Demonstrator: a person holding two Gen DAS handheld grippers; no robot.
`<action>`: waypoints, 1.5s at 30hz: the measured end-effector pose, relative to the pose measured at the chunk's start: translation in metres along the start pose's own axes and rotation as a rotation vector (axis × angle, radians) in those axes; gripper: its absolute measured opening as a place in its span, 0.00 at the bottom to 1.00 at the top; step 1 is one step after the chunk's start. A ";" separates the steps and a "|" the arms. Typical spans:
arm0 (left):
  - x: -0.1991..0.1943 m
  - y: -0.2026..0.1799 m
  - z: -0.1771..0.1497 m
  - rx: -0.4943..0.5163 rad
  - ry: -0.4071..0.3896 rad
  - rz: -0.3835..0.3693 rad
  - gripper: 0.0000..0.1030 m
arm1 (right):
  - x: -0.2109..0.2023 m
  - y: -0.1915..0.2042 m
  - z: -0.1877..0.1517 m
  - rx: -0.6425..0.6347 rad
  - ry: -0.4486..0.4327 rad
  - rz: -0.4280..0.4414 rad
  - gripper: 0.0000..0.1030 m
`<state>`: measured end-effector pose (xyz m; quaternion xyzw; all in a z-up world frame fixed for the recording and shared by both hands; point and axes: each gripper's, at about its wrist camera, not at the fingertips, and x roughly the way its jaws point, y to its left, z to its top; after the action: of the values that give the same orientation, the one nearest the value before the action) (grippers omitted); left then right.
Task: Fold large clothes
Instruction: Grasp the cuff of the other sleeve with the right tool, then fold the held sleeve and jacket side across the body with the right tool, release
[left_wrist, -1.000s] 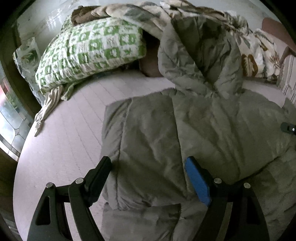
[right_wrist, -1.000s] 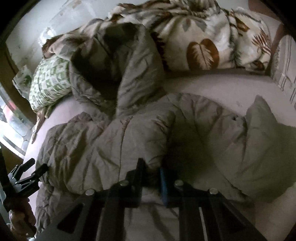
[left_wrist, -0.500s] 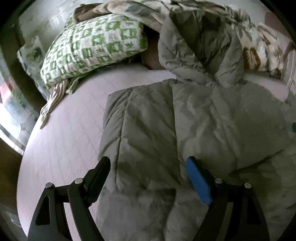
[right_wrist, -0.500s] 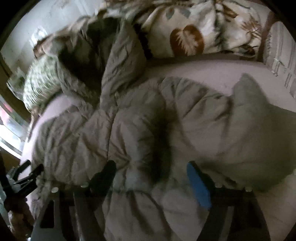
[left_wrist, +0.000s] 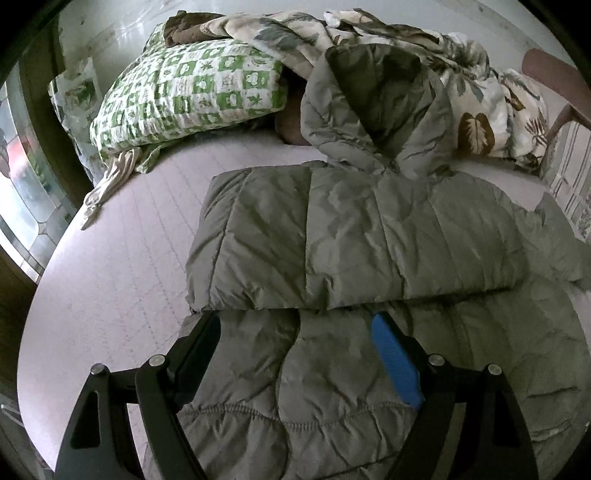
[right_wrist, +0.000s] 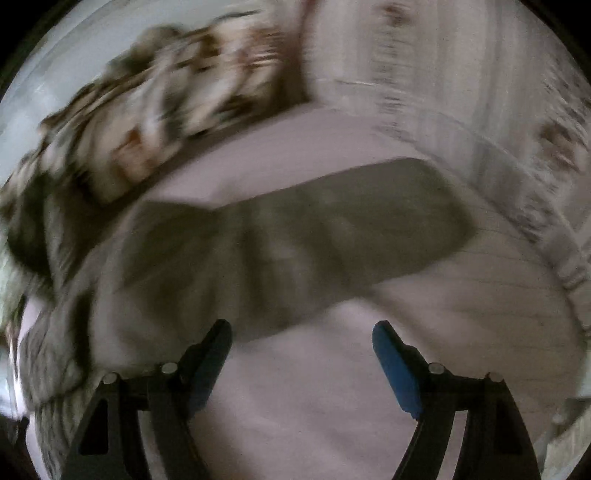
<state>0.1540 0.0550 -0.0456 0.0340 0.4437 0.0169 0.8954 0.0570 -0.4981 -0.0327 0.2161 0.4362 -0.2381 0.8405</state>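
Observation:
A large grey-green quilted hooded jacket (left_wrist: 351, 240) lies on the bed (left_wrist: 110, 258). One sleeve is folded across its chest and the hood (left_wrist: 376, 103) stands up at the back. My left gripper (left_wrist: 295, 332) is open and empty, just above the jacket's lower body. The right wrist view is blurred. It shows the other sleeve (right_wrist: 314, 229) stretched out flat to the right on the sheet. My right gripper (right_wrist: 301, 339) is open and empty, above bare sheet just in front of that sleeve.
A green-checked pillow (left_wrist: 192, 92) and a leaf-print duvet (left_wrist: 480, 110) are piled at the head of the bed. A window (left_wrist: 22, 177) is at the left. A striped cloth (left_wrist: 569, 173) hangs at the right edge.
My right gripper has opened, let go of the jacket and swung right toward the outstretched sleeve. My left gripper has pulled back a little toward the hem, still open.

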 end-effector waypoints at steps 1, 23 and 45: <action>0.001 0.000 0.000 -0.005 0.005 0.003 0.82 | 0.004 -0.012 0.006 0.013 -0.001 -0.027 0.79; 0.016 0.007 -0.009 -0.027 0.061 0.041 0.82 | 0.057 -0.062 0.074 0.116 -0.141 -0.052 0.22; -0.034 0.066 -0.034 -0.110 0.005 -0.004 0.82 | -0.113 0.208 0.014 -0.340 -0.282 0.375 0.18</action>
<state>0.1067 0.1208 -0.0342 -0.0162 0.4445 0.0397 0.8947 0.1310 -0.3174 0.1020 0.1137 0.3011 -0.0296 0.9463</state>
